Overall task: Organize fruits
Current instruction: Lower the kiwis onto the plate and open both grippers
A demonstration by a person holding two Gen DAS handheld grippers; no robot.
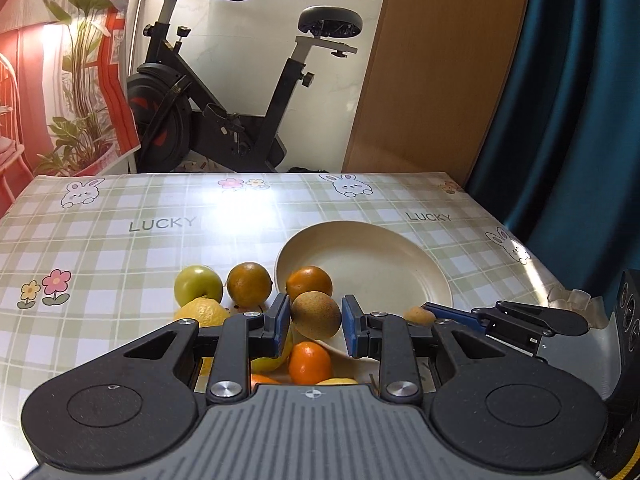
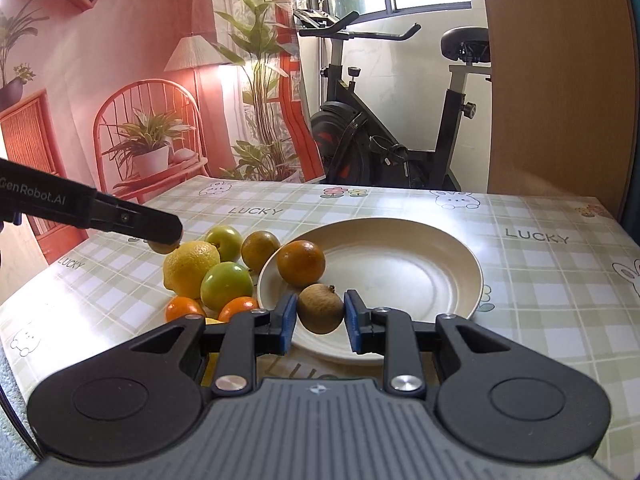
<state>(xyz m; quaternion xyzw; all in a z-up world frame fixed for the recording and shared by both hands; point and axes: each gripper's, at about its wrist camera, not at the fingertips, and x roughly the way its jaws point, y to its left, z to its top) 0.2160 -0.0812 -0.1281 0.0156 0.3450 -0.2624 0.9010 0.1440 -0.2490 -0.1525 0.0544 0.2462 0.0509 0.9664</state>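
Observation:
My left gripper (image 1: 316,320) is shut on a round brown fruit (image 1: 316,308), held just above the near edge of the cream plate (image 1: 380,264). My right gripper (image 2: 320,316) is shut on a similar brown fruit (image 2: 320,304) over the plate's (image 2: 420,280) near left rim. A dull orange (image 2: 301,262) rests inside the plate at its left edge. Left of the plate lie a lemon (image 2: 191,268), two green apples (image 2: 226,285), another dull orange (image 2: 260,247) and small mandarins (image 2: 185,308). In the right wrist view the left gripper (image 2: 168,240) hangs over this pile.
The table (image 1: 120,248) wears a green checked cloth with bunnies and "LUCKY" print. An exercise bike (image 1: 224,92) stands behind it, next to a wooden panel (image 1: 432,72) and a blue curtain (image 1: 580,120). A printed backdrop (image 2: 120,80) runs along the left.

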